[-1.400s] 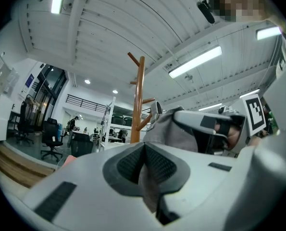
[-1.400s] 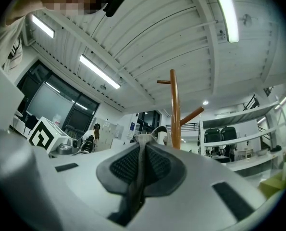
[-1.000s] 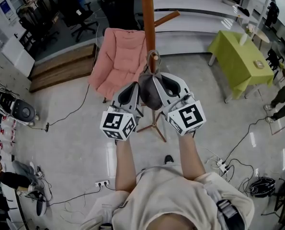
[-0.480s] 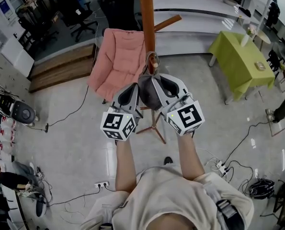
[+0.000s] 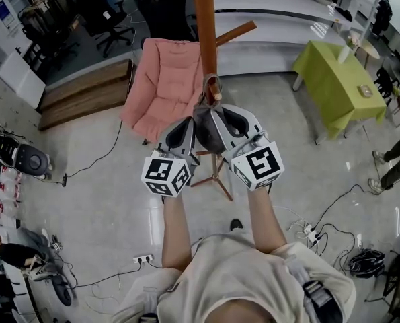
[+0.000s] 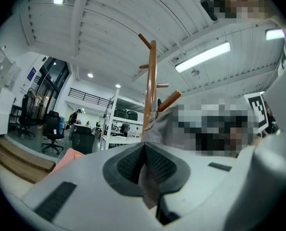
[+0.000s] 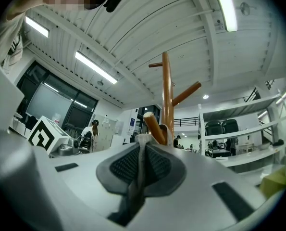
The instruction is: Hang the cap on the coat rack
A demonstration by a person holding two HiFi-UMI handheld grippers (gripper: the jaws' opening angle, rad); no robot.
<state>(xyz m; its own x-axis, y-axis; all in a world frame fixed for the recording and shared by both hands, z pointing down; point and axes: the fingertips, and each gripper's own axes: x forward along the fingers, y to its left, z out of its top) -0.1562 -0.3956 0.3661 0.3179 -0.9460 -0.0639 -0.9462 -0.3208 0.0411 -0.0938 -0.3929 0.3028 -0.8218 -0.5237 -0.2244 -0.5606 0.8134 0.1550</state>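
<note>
While a pink chair sits on the floor at the left, the left gripper is clamped on the left edge of the grey cap, with cloth pinched between its pads. The cap hangs between both grippers against the rack, its strap at the tip of a low peg. The right gripper pinches the cap's right edge. A green table stands far right.
</note>
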